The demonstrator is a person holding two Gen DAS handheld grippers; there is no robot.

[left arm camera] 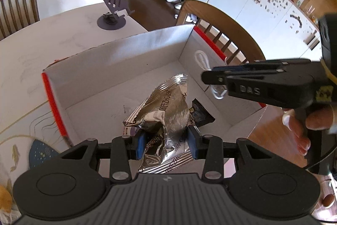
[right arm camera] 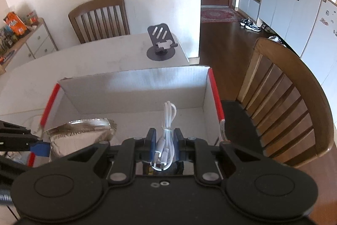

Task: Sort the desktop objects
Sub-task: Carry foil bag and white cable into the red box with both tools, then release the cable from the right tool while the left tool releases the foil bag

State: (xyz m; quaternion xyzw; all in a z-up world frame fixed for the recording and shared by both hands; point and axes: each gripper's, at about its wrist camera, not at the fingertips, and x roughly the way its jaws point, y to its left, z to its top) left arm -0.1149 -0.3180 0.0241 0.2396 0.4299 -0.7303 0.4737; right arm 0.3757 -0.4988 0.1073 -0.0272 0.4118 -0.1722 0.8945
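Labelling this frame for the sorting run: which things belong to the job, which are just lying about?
In the job:
- silver foil packet, in the left tool
- white cable bundle, in the right tool
- white cardboard box
- dark packet in the box

Lying about:
- phone stand
- wooden chairs

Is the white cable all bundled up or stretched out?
Bundled: the white cable is looped and tied, pinched between the right gripper fingers.

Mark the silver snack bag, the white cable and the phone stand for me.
silver snack bag (left arm camera: 166,107), left wrist view, on its crinkled foil face.
white cable (right arm camera: 167,119), right wrist view, on the bundled loops above the jaws.
phone stand (right arm camera: 161,35), right wrist view, on its slotted backplate.
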